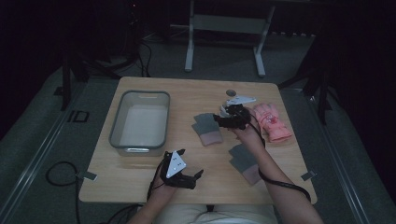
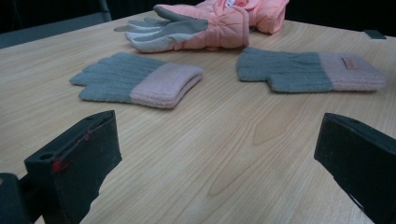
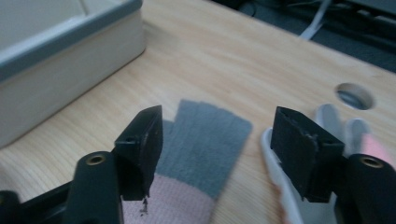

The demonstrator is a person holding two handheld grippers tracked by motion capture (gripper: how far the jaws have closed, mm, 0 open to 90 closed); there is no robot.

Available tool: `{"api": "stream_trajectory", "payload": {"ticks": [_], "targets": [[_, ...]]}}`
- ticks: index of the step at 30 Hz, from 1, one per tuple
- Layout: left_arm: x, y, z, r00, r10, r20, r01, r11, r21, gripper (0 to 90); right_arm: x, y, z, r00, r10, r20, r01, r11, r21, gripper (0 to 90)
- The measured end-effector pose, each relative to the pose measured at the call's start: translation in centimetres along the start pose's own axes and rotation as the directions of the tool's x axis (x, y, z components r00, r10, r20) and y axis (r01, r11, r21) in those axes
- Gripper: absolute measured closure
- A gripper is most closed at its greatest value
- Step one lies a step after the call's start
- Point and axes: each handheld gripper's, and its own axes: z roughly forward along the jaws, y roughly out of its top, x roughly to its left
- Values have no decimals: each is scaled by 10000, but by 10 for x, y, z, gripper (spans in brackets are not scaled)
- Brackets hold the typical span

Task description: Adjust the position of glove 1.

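Grey rectangular plastic bin (image 1: pixel 139 120) at table left, landmark. Left gripper (image 1: pixel 187 176) below bin's right corner, jaws wide apart, empty. Right of bin lies grey knitted glove with pink cuff (image 1: pixel 207 128). Right gripper (image 1: pixel 229 117) just above it, jaws part-open, nothing pinched. Advice: lower straight, centre jaws over cuff, pinch both layers.

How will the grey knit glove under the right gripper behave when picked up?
Likely floppy: the grey knit glove lies flat and limp on the table. Probably light, thin knit. The ribbed pink cuff looks thicker, so it may give the right gripper better hold.
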Motion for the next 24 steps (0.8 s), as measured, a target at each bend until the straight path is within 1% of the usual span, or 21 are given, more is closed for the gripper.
{"api": "stream_trajectory", "payload": {"ticks": [1,3,5,6,7,8,9,11,13,14,18,20,22,24], "targets": [[0,0,0,10000,25,-1,-25,10000,10,0,1,-1,5,10000,-66,-5,66,9999,111,382],[0,0,0,10000,-17,11,17,10000,-22,0,2,-2,17,9996,30,-296,-22,9996,280,418],[0,0,0,10000,-2,27,2,10000,-4,0,3,-4,26,9996,-31,-273,43,9991,423,452],[0,0,0,10000,-4,37,4,10000,-4,0,4,-5,31,9990,79,-440,-55,9985,537,466],[0,0,0,10000,-5,51,5,10000,2,0,4,-6,36,9987,103,-499,-71,9980,633,486],[0,0,0,10000,10,57,-10,10000,12,0,5,-8,41,9992,22,-410,10,9970,776,528],[0,0,0,10000,9,40,-9,10000,21,0,6,-10,47,9991,-1,-423,45,9947,1030,543],[0,0,0,10000,14,13,-14,10000,19,0,6,-13,58,9978,2,-659,92,9900,1411,562],[0,0,0,10000,28,25,-28,10000,-4,0,7,-16,69,9963,-206,-833,353,9833,1786,576],[0,0,0,10000,20,44,-20,10000,-4,0,6,-16,73,9961,-343,-818,488,9818,1833,589],[1,0,0,10000,-33,87,33,10000,-18,0,1,-18,84,9963,-543,-659,666,9772,2018,601],[0,0,0,10000,-28,90,29,10000,-42,0,-2,-19,89,9956,-528,-769,680,9752,2107,605],[0,0,0,10000,-20,88,21,10000,-38,0,-2,-21,94,9948,-745,-697,887,9690,2305,595],[1,0,0,9999,-40,92,40,10000,-31,0,-2,-25,99,9943,-756,-757,923,9639,2496,591]]}}
